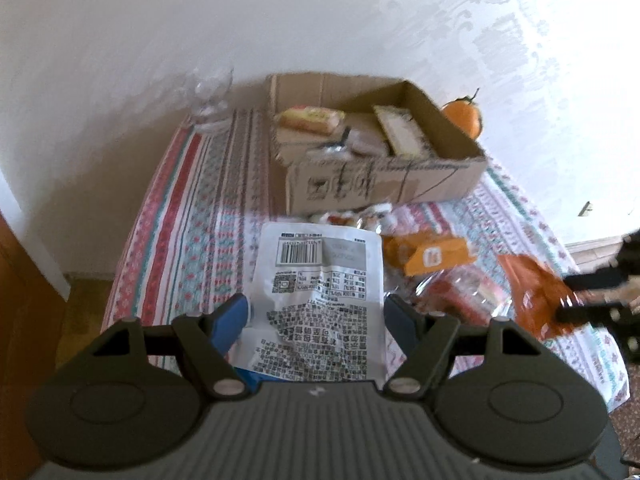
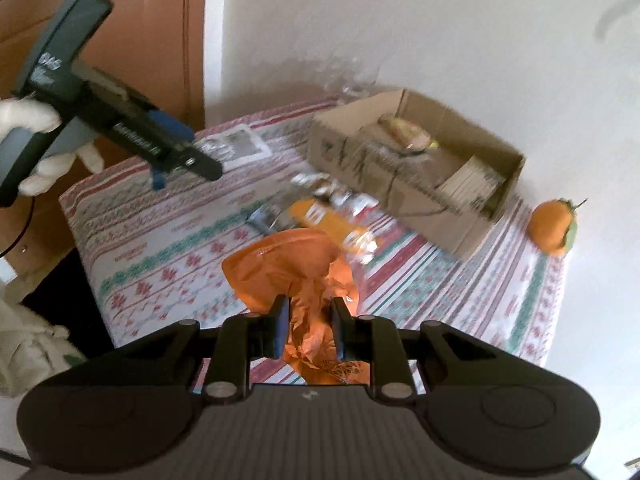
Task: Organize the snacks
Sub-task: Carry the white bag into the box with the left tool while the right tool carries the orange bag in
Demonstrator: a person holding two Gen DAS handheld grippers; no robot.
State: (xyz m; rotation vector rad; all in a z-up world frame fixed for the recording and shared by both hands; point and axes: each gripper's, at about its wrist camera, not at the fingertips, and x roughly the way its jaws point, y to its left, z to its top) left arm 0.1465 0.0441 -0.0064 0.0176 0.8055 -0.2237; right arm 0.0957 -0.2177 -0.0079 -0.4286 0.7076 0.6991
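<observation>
My left gripper (image 1: 316, 322) is shut on a white snack packet (image 1: 320, 292) with a barcode and black print, held above the patterned tablecloth. My right gripper (image 2: 308, 320) is shut on a crumpled orange snack bag (image 2: 292, 268), which also shows in the left wrist view (image 1: 536, 292). A cardboard box (image 1: 384, 176) with several snacks inside stands at the back of the table; it also shows in the right wrist view (image 2: 412, 168). Loose snacks lie in front of it, among them a yellow-orange packet (image 1: 432, 254). The left gripper also appears in the right wrist view (image 2: 176, 156).
An orange fruit (image 2: 552, 226) sits to the right of the box near the white wall. A clear glass dish (image 1: 212, 96) stands behind the box on the left. The striped tablecloth (image 1: 180, 220) covers a small table; a wooden door is on the left.
</observation>
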